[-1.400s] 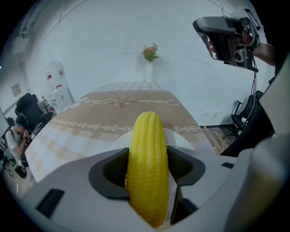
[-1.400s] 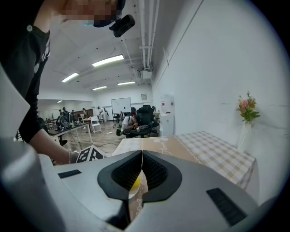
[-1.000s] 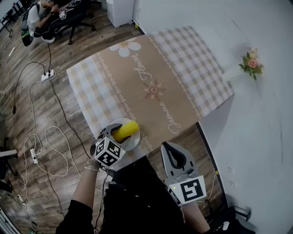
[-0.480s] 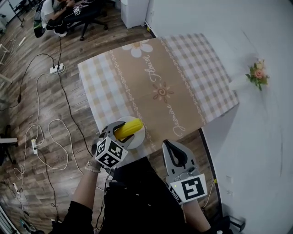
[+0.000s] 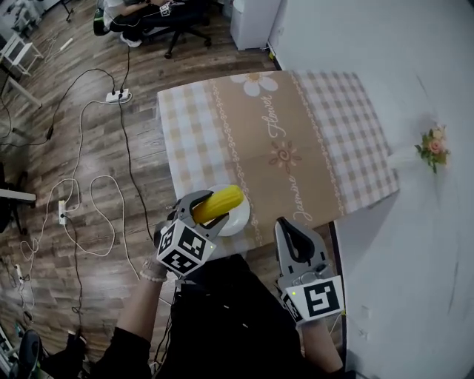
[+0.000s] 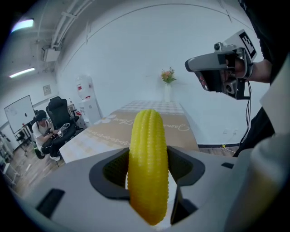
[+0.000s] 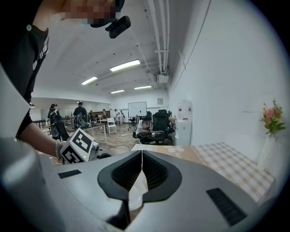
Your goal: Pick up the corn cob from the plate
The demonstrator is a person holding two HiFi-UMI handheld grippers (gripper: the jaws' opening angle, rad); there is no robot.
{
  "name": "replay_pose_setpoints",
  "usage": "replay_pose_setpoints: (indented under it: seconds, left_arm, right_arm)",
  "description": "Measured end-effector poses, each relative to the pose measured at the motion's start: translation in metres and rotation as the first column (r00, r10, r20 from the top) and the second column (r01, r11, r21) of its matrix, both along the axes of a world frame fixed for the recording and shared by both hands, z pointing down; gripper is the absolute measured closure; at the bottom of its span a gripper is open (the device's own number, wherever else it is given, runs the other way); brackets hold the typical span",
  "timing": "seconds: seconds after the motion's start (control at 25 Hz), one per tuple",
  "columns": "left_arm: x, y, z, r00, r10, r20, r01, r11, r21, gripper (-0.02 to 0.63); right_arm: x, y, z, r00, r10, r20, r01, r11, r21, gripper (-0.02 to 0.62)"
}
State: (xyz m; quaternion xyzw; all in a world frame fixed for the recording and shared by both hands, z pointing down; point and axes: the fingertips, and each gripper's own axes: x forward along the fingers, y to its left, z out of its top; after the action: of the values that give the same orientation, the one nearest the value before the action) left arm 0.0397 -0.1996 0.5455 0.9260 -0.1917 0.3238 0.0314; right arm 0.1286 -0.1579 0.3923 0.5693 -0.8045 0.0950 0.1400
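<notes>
A yellow corn cob (image 5: 218, 203) (image 6: 148, 163) is clamped between the jaws of my left gripper (image 5: 201, 209) (image 6: 148, 174), held over the white plate (image 5: 238, 220) at the table's near edge. In the left gripper view the cob stands between the dark pads and hides the plate. My right gripper (image 5: 291, 235) (image 7: 142, 176) hangs off the table's near side, right of the plate, its jaws pressed together with nothing in them. A sliver of the plate shows through the jaw gap in the right gripper view.
The table (image 5: 296, 141) carries a checked cloth with a brown floral runner. A small vase of flowers (image 5: 432, 145) stands to the right by the white wall. Cables and a power strip (image 5: 117, 95) lie on the wooden floor at left. A person sits on an office chair (image 5: 167, 16) beyond the table.
The head view has shifted, so the table sits further right and lower in frame. The left gripper stays shut on the cob over the plate; the right gripper keeps its place.
</notes>
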Motion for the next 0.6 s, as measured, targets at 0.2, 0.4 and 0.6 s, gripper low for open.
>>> replay_pose_setpoints:
  seconds: [0.2, 0.4, 0.6]
  left_arm:
    - [-0.009, -0.006, -0.027, 0.997, -0.071, -0.024, 0.072, 0.997, 0.034, 0.344]
    - [-0.016, -0.009, -0.050, 0.990, -0.130, -0.044, 0.133, 0.989, 0.057, 0.344]
    - [-0.020, -0.010, -0.072, 0.988, -0.150, -0.028, 0.152, 0.981, 0.120, 0.344]
  right_arm:
    - [-0.003, -0.008, -0.007, 0.999, -0.042, 0.001, 0.042, 0.999, 0.026, 0.552]
    - [-0.002, -0.015, -0.012, 0.997, -0.072, 0.005, 0.071, 0.997, 0.043, 0.553]
    - [-0.002, -0.024, -0.015, 0.995, -0.103, 0.009, 0.102, 0.993, 0.052, 0.552]
